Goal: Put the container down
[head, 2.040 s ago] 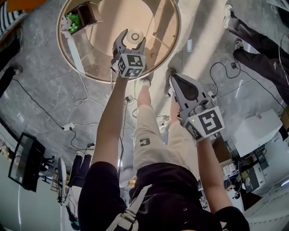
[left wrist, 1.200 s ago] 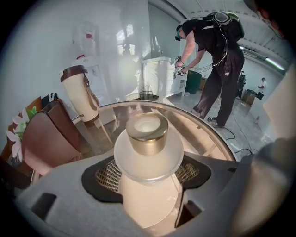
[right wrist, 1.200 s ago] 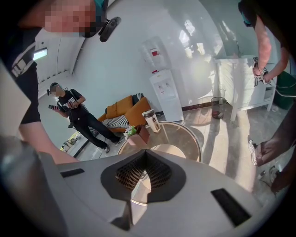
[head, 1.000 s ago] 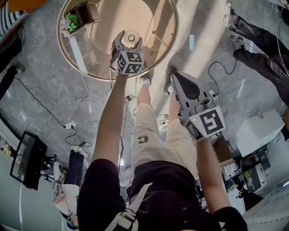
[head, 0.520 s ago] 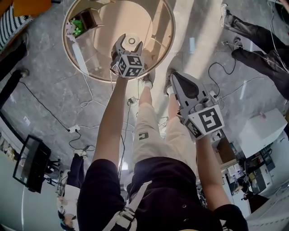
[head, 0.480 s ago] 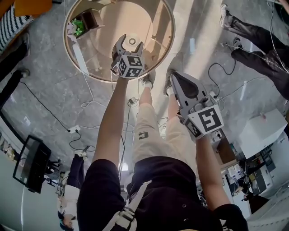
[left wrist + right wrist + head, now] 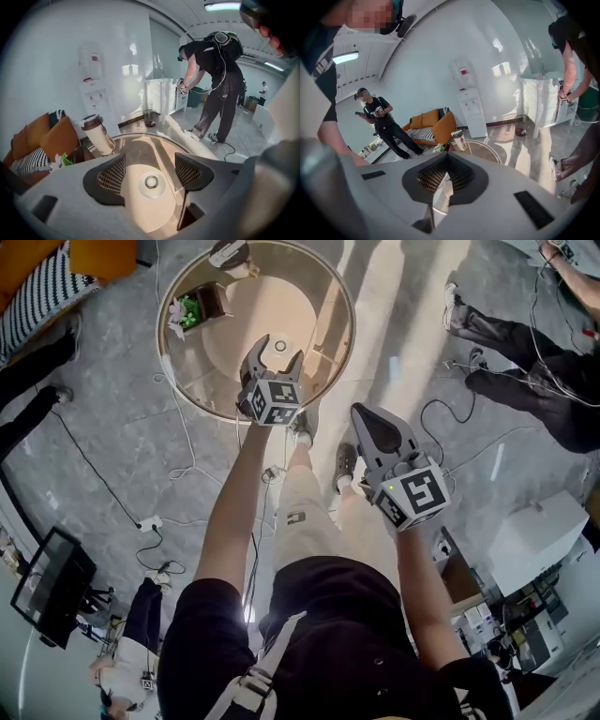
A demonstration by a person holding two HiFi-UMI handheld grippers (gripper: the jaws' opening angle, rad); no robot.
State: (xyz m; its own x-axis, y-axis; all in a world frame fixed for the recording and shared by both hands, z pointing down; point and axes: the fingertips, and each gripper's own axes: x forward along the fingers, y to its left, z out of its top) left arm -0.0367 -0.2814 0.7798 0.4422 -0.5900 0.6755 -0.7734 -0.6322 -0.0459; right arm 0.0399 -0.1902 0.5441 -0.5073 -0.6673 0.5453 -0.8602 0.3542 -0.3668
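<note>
Container (image 7: 281,341), small, round and clear, lies flat on the round glass worktop (image 7: 323,306), upper centre of the head view. In the left gripper view it sits low centre (image 7: 151,183), between the two jaws but apart from both pads. Left gripper (image 7: 279,348) hangs over it w/ jaws wide apart, nothing clamped; marker cube sits just below the jaws in the head view. Further out on the worktop: a tall cup w/ dark lid (image 7: 97,135) at the far edge, left of centre in the left gripper view, and a brown box w/ green stuff (image 7: 202,306) at upper left of the head view. Right gripper (image 7: 359,412) is right of centre, off the worktop and over the grey floor (image 7: 112,427), jaws together, holding nothing; its own view shows the pads meeting at centre (image 7: 446,174). Bkgd: orange sofa (image 7: 436,125) w/ striped cushion, and a person in black (image 7: 215,70) bent over at upper right of the left gripper view.
</note>
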